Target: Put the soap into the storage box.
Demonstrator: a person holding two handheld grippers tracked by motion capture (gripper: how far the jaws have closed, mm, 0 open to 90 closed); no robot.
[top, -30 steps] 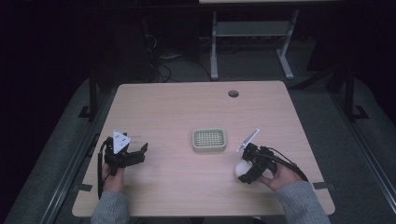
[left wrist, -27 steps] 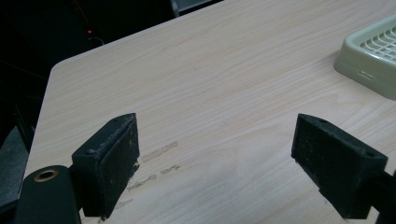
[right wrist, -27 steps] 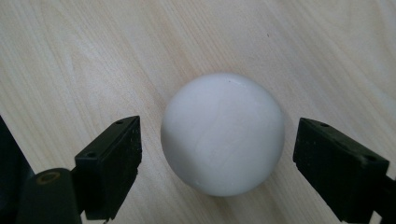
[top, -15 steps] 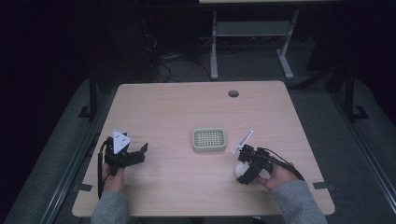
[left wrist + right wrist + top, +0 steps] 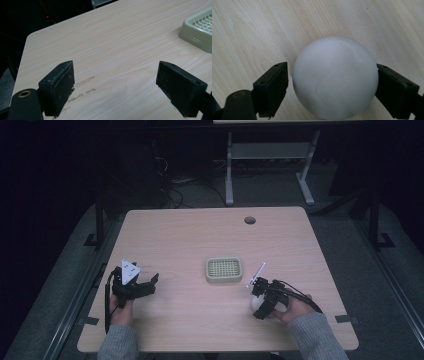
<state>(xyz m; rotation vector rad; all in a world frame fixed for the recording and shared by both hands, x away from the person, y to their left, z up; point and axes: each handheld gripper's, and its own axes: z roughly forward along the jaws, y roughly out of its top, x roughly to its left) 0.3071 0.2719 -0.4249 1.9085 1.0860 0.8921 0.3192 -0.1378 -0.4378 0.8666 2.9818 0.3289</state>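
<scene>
A white ball (image 5: 335,77) rests on the wooden table (image 5: 200,235) near its front right. My right gripper (image 5: 262,304) points down over it, and its jaws stand wide on either side of the ball (image 5: 255,302). The right jaw is at the ball's surface and the left jaw shows a thin gap, so the right gripper (image 5: 332,87) is open. My left gripper (image 5: 149,285) rests at the front left, open, with bare table between its jaws (image 5: 115,85). A pale green slotted dish (image 5: 224,269) sits in the middle of the table, and its corner (image 5: 200,27) shows at the upper right of the left gripper view.
A round cable hole (image 5: 249,220) is near the table's far edge. A white tag (image 5: 257,272) sticks up from the right gripper. A metal stand (image 5: 265,165) and cables lie on the dark floor beyond the table.
The right hand has shifted slightly left, settling its jaws around the white ball. The left gripper has not moved.
</scene>
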